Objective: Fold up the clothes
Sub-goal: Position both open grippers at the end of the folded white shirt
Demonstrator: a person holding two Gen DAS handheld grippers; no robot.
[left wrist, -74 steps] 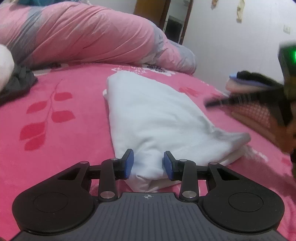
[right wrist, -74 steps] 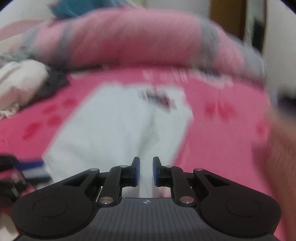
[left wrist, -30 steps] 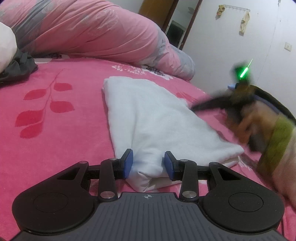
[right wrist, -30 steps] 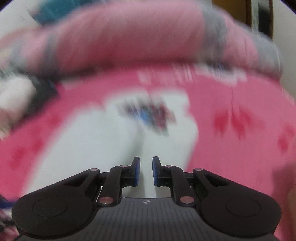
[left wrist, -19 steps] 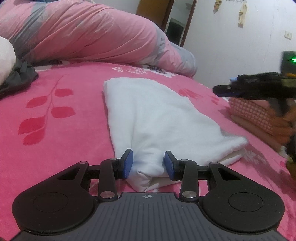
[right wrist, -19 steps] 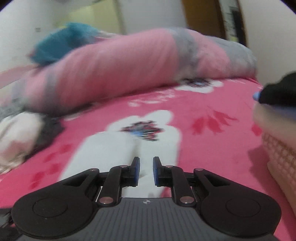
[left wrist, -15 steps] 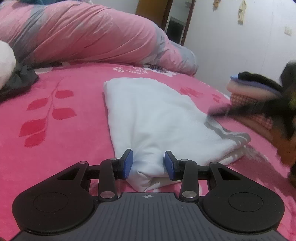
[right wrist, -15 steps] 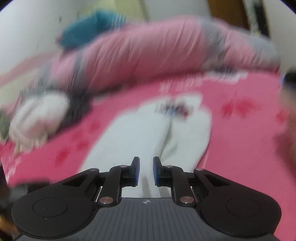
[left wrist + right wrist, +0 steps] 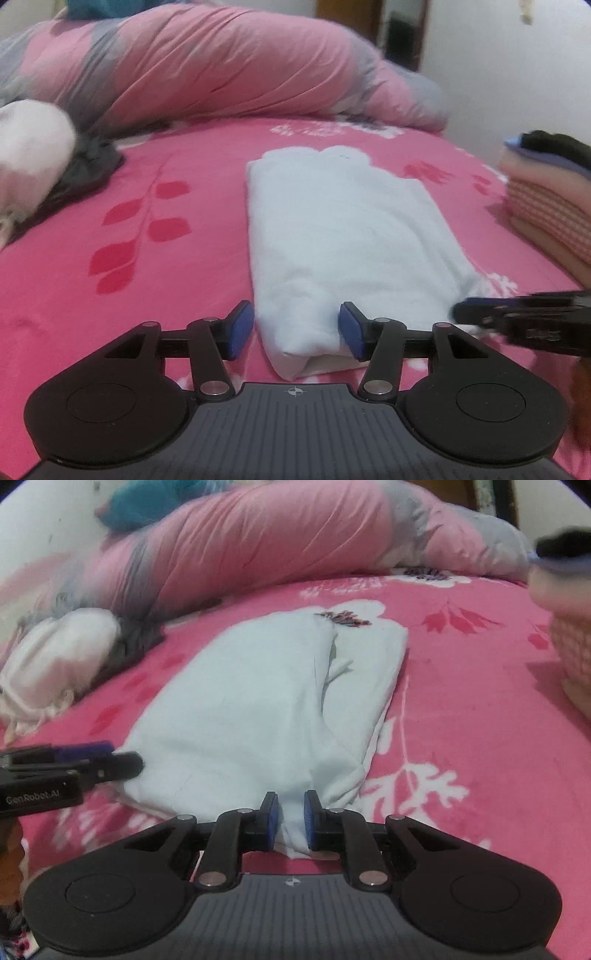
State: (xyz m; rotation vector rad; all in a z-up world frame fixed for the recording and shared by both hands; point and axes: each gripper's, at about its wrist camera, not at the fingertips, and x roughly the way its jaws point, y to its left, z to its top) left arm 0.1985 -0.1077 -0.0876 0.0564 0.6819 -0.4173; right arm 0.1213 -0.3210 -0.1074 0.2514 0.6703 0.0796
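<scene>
A white garment (image 9: 332, 229) lies folded into a long strip on the pink bed cover (image 9: 129, 295). My left gripper (image 9: 295, 330) is open, its blue pads either side of the strip's near left corner, with a gap on the left. It shows at the left edge of the right wrist view (image 9: 74, 764). My right gripper (image 9: 290, 819) holds a narrow gap, and the near right corner of the garment (image 9: 258, 709) sits between its pads. Its black fingers (image 9: 517, 317) enter the left wrist view from the right. A small dark print (image 9: 343, 618) marks the garment's far end.
A stack of folded clothes (image 9: 546, 192) stands on the bed to the right, also at the right edge (image 9: 569, 635). A rolled pink and grey duvet (image 9: 221, 66) runs along the back. A heap of white and dark clothes (image 9: 33, 162) lies far left.
My left gripper's jaws have spread wider around the garment's corner and its view has swung left. The right gripper came down from the air to the near right corner, its gap unchanged.
</scene>
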